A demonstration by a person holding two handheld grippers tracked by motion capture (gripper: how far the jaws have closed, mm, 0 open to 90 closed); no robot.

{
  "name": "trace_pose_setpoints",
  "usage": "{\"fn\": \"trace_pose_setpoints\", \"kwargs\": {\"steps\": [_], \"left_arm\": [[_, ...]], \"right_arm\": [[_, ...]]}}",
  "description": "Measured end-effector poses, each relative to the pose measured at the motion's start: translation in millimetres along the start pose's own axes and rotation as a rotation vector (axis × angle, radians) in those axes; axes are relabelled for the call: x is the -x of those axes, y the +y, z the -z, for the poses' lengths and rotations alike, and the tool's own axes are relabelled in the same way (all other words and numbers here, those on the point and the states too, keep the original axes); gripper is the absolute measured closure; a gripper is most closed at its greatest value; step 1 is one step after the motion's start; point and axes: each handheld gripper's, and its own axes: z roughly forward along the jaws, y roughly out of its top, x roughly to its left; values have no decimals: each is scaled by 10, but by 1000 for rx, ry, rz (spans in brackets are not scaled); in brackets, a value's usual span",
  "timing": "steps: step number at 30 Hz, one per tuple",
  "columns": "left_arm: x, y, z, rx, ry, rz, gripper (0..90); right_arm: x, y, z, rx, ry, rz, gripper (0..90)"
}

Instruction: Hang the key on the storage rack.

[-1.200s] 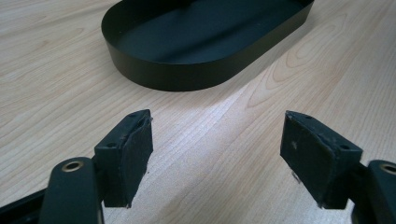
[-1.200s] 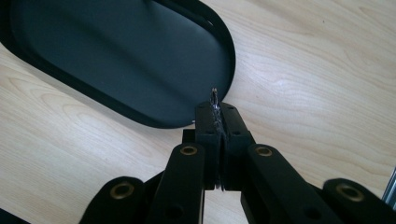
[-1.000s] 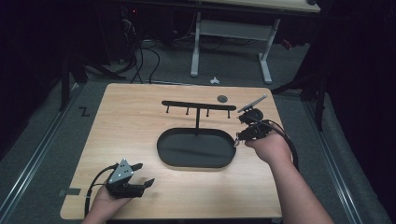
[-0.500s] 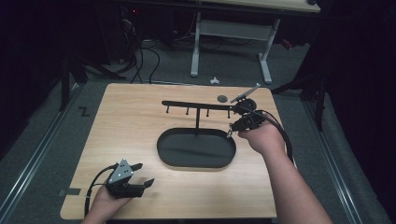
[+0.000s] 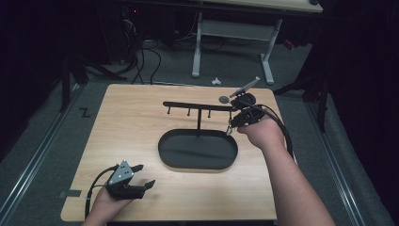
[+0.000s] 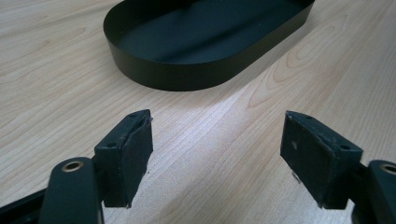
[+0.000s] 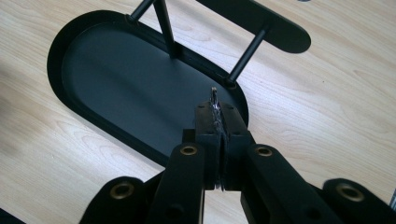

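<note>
**Thin metal piece at the stand's right end, under the bar**

The thin, silvery metal piece point(image 7: 214, 97) is pinched in my right tongs point(image 7: 218, 111), which are pressed together on it. Just a sliver sticks out past the pads, edge-on, so I cannot tell its full shape. In the high view something small dangles beside those tongs point(image 5: 235, 123); it looks like part of the same piece.

The black metal stand is my landmark: an oval tray point(image 5: 162, 141) with a post and a flat crossbar point(image 5: 197, 105) carrying short pegs. My right tongs sit at the right end of that stand, over the tray's rim and just short of the bar's right tip point(image 7: 285, 37). The piece's long axis runs along the tongs, up and forward towards the end peg point(image 7: 247, 56), which lies ahead and a little right of the tip.

I judge the coming move is hooking the piece over that end peg, so the piece must rise towards the bar.

My left tongs point(image 6: 217, 140) are spread wide, holding nothing, low over the wooden table point(image 5: 131, 122) well apart from the stand's near-left side. The right hand is plainly the nearer one.
</note>
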Motion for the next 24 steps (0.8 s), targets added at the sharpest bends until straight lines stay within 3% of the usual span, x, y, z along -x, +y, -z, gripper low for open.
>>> {"fn": "trace_pose_setpoints", "kwargs": {"steps": [3,24], "left_arm": [[0,0,2,0,1,1,256],[-3,1,20,6,-3,2,256]], "right_arm": [[-21,38,11,6,0,15,886],[40,147,7,3,-11,-16,885]]}}
